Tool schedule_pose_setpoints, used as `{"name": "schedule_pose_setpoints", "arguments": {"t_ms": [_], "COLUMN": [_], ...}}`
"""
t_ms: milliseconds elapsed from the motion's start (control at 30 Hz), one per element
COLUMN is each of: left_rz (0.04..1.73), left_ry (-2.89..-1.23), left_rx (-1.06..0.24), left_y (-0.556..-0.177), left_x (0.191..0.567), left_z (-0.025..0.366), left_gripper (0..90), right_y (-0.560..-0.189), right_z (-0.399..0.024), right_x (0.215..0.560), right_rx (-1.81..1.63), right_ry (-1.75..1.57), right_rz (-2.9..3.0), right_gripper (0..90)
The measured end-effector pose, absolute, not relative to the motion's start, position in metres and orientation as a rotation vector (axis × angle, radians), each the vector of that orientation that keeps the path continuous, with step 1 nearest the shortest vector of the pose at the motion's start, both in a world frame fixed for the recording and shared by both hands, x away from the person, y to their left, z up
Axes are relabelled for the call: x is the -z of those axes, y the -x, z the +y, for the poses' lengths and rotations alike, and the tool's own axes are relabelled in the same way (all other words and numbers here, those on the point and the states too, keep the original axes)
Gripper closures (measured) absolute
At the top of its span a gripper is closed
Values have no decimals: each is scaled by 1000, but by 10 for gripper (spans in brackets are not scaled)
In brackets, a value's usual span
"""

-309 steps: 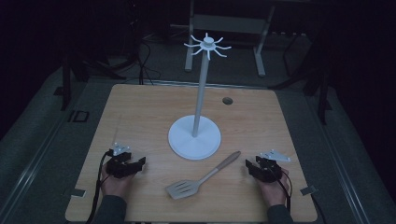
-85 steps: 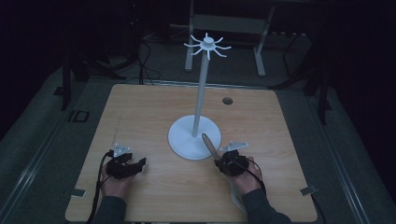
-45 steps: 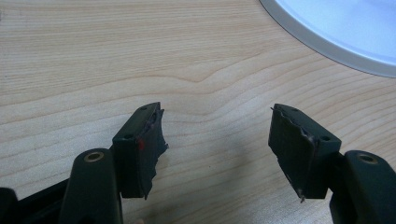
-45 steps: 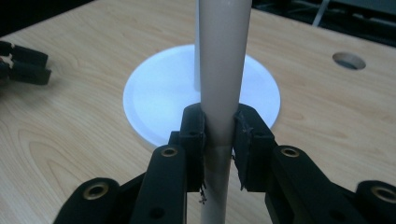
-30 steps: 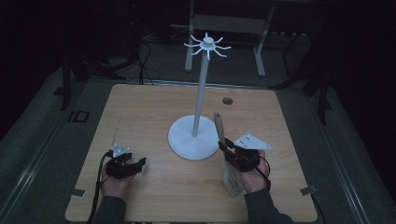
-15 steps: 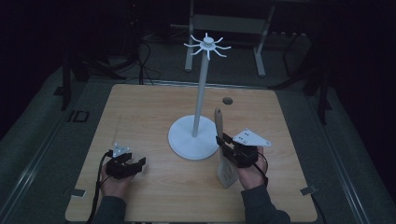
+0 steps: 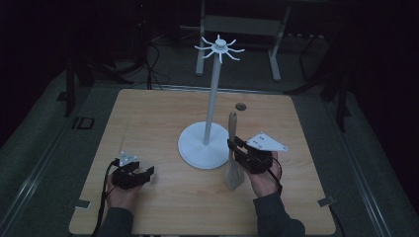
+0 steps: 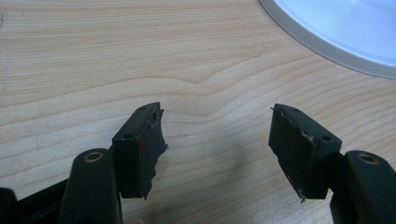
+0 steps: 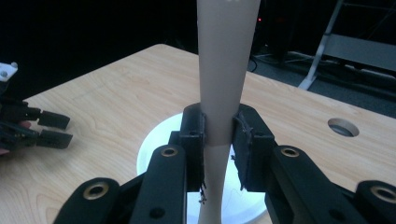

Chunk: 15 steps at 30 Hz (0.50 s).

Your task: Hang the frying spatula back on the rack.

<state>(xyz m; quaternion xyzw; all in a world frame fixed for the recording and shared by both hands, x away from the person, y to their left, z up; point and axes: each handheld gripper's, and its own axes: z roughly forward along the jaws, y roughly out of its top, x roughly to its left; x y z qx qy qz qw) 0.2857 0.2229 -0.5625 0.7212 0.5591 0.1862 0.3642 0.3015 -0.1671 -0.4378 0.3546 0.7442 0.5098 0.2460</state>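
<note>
Spatula handle between clamped jaws

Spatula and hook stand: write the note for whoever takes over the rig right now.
Right gripper: shut on the spatula, held upright by its handle, blade low.
Left gripper: open, holding nothing, low over the table.
Hook stand: mid-table, hooks bare.
Done: spatula picked up.
Left, likely: raise it and hang it on a hook.

Right gripper raised with jaws clamped; left gripper rests low, jaws apart.
</note>
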Motion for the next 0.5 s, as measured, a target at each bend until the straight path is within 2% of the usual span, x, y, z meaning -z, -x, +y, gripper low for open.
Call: {"name": "schedule_pose_setpoints", "arguments": {"t_ms": [500], "left_rz": [1439], "left_ry": [-1856], "left_rx": [-478], "left_y": [-286], "left_x": [563], "left_z": [223], "left_gripper": [352], "right_y": [-311], "right_z": [-169], "right_x": [424], "right_rx": [-1444], "right_ry": [-954], "right_rz": [1998], "right_gripper": [748]}}
